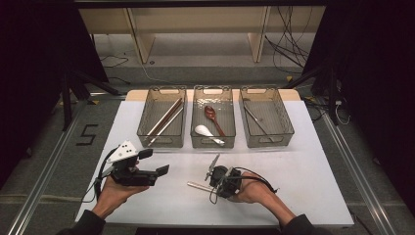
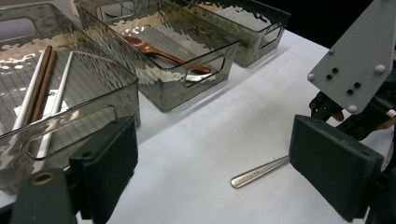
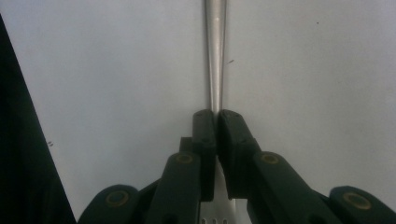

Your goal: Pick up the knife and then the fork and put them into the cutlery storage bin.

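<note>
Right gripper point(image 1: 219, 177) sits low on the bench point(image 1: 303, 196), near side, right of centre. Its jaws are pressed together on a metal fork point(image 3: 215, 70); in the right gripper view the pads pinch the neck of the utensil, tines just showing below the pads, handle running straight away from the camera. So the fork's long axis is in line with the gripper's own axis.

In the high view the fork handle point(image 1: 198, 185) pokes out to the left of the right gripper, lying flat on the white surface and pointing toward the left hand. The left gripper view shows the same handle end point(image 2: 259, 171) resting on the bench.

Left gripper point(image 1: 147, 169) hovers at near left, jaws wide apart, nothing between them. It is well apart from the fork; the right hand has the job.

Three clear bins stand in a row at the far side: left bin point(image 1: 147, 128) with chopsticks point(image 1: 165, 120), middle bin point(image 1: 195, 139) with a brown spoon point(image 1: 212, 117) and a white spoon point(image 1: 205, 133), right bin point(image 1: 286, 128) holding a thin metal utensil point(image 1: 255, 120).

Judgement: the fork likely belongs in the right bin, far and to the right of the gripper. The carry goes away from the handle's present heading, so the fork will want turning to lie along the bin's near-to-far length.
</note>
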Demonstrator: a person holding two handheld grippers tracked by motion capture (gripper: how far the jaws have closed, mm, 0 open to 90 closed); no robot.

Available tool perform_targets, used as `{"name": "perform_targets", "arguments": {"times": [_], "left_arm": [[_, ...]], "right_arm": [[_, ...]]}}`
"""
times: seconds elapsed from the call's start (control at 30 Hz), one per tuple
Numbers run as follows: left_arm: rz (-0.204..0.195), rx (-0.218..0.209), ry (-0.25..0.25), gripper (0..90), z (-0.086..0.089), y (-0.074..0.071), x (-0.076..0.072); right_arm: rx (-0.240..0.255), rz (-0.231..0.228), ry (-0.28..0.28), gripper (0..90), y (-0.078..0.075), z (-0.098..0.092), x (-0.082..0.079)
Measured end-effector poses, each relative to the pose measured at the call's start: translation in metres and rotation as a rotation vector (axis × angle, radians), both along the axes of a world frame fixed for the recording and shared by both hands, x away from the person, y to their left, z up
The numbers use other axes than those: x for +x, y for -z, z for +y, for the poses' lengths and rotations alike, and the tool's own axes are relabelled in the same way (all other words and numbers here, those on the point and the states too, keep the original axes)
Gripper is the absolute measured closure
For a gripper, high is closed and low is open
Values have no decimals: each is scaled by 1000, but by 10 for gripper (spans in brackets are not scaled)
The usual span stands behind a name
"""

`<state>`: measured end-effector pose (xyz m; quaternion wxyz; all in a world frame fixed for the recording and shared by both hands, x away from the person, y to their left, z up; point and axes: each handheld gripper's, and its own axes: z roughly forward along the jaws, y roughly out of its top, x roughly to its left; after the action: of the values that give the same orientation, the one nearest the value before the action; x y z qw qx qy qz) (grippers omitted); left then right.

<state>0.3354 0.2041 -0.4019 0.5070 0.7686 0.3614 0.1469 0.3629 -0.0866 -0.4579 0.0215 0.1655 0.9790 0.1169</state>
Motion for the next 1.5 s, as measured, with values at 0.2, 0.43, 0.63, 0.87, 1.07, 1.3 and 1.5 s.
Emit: {"name": "perform_targets", "arguments": {"times": [0.2, 0.43, 0.63, 0.87, 1.07, 1.3, 1.5], "left_arm": [[-2, 0, -1, 149, 0, 0, 0], [-2, -1, -1, 150, 1, 0, 0], [-3, -4, -3, 150, 1, -1, 0], [-4, -3, -2, 149, 1, -1, 0], [-5, -2, -1, 149, 1, -1, 0], [-4, -2, -2, 149, 1, -1, 0], [-4, -3, -2, 149, 1, -1, 0]], "right_arm": [[10, 1, 7, 858, 0, 0, -1], [17, 4, 13, 860, -3, -4, 2], [36, 11, 27, 860, -5, -9, 5], [46, 4, 38, 861, -7, -14, 7], [56, 11, 55, 860, -8, -18, 9], [71, 3, 82, 860, -15, -26, 13], [85, 10, 115, 861, -20, -34, 16]]}}
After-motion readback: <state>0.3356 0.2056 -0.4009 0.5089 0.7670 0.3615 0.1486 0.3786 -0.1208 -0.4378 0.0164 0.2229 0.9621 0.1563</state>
